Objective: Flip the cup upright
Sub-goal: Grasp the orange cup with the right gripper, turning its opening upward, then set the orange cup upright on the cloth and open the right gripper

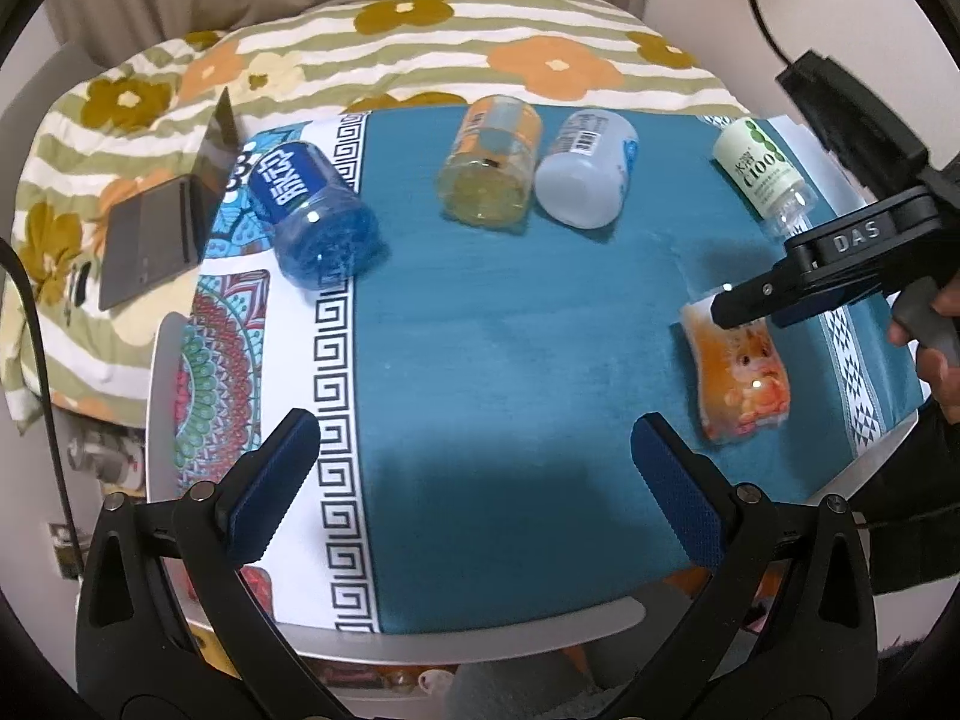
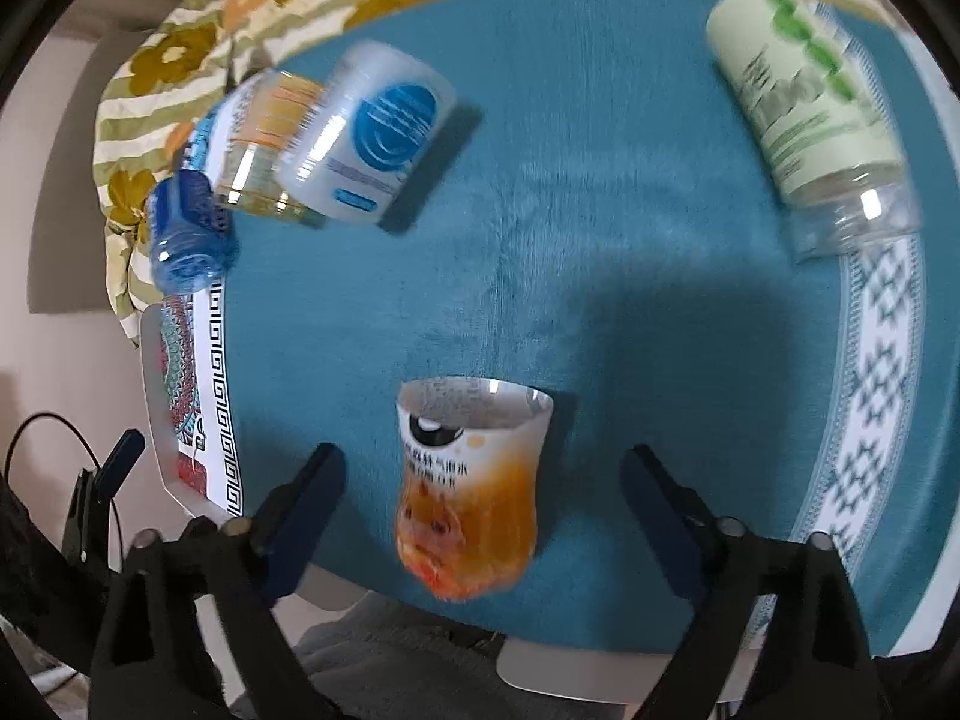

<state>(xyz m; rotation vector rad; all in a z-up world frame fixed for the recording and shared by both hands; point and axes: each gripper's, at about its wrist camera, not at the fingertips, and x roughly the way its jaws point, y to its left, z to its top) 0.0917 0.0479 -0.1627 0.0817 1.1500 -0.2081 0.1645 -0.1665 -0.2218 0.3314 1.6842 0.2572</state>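
Observation:
An orange printed cup (image 2: pixel 468 492) lies on its side on the teal cloth, its open mouth pointing away from the right wrist camera. My right gripper (image 2: pixel 480 480) is open, its fingers on either side of the cup and not touching it. In the left wrist view the same cup (image 1: pixel 741 378) lies at the right, with the right gripper (image 1: pixel 744 306) above its far end. My left gripper (image 1: pixel 474 468) is open and empty over the near middle of the cloth.
Several other cups lie on their sides at the back: a blue one (image 1: pixel 312 216), a yellow-orange one (image 1: pixel 492 168), a white one (image 1: pixel 588 168) and a pale green one (image 1: pixel 762 174). A laptop (image 1: pixel 168 222) sits on the floral bedding at left. The table edge (image 1: pixel 480 642) is near.

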